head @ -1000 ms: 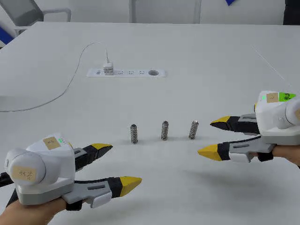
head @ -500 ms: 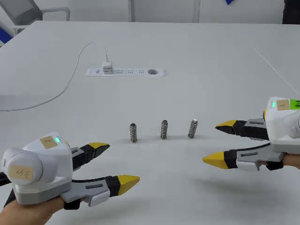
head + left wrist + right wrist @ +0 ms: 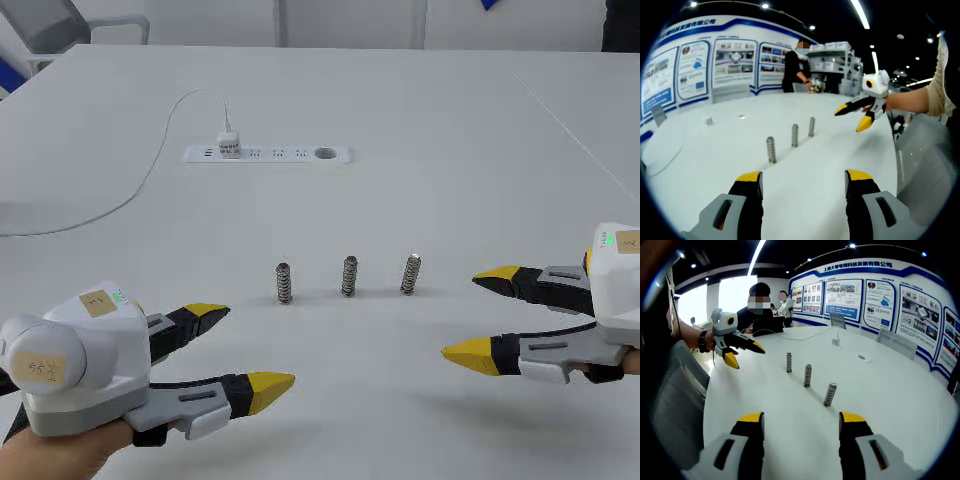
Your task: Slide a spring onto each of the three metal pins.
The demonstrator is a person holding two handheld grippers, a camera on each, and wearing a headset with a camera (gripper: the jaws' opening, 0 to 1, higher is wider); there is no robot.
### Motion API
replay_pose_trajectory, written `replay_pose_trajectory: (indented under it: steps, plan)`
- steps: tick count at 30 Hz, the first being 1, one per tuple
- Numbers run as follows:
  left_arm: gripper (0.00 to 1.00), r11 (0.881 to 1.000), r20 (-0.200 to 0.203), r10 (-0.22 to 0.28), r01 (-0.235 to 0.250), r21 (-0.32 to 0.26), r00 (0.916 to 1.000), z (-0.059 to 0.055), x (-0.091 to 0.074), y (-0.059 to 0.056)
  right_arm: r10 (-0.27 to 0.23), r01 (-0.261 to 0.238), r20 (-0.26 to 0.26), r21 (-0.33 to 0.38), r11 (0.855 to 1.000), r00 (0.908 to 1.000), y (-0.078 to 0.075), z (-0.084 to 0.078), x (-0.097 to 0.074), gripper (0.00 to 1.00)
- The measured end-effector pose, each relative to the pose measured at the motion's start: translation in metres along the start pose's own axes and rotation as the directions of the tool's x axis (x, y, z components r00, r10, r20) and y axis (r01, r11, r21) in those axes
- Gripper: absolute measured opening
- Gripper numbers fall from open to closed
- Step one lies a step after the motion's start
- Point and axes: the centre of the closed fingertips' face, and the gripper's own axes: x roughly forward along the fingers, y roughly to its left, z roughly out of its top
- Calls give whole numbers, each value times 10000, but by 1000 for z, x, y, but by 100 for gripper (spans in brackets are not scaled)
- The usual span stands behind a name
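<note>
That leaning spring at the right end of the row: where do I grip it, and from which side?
Probably the middle coils of the rightmost spring, with the jaws closing across its width. Come in from the right with the open right gripper. The spring stands nearly upright with a slight lean, and its right side is free; the middle spring stands on its left.

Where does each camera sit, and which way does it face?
Head view: on the headset, looking down at the white table; yellow-tipped left gripper and right gripper show.
Left gripper view: on that gripper, past its open jaws toward the right gripper.
Right gripper view: mirrored, facing the left gripper.
Shared: all see three spring-covered metal pins.
</note>
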Motion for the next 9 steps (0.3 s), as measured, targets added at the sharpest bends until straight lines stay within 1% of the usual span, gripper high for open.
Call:
replay_pose_trajectory:
  steps: [9]
  plan:
    - [68,10000,19,34,-34,-20,10000,1,0,0,-84,82,174,121,9999,9998,0,2,0,62]
